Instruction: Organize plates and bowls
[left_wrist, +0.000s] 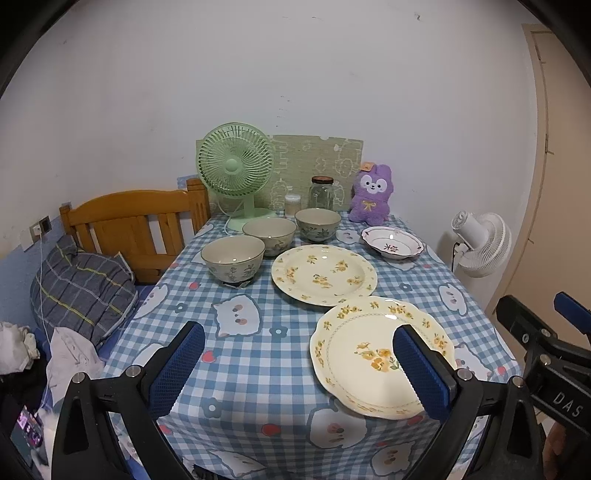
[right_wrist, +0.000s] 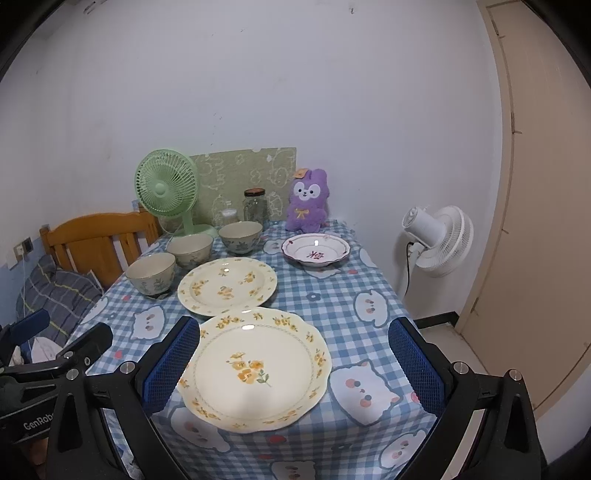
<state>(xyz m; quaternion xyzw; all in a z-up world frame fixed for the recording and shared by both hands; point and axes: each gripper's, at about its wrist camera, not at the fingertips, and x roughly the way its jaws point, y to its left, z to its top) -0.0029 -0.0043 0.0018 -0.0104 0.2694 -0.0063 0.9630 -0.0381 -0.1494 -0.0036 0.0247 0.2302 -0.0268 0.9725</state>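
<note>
The left gripper points slightly down over the near table edge, its blue pads spread wide and holding nothing. The right gripper is tilted the same way, also spread wide and empty; the near yellow-flower plate lies on the checkered tablecloth low in the frame between its fingers, not touched. Behind it lies a second yellow-flower plate. Three bowls stand in a diagonal row at centre left. A red-pattern dish sits in front of the purple plush toy.
</note>
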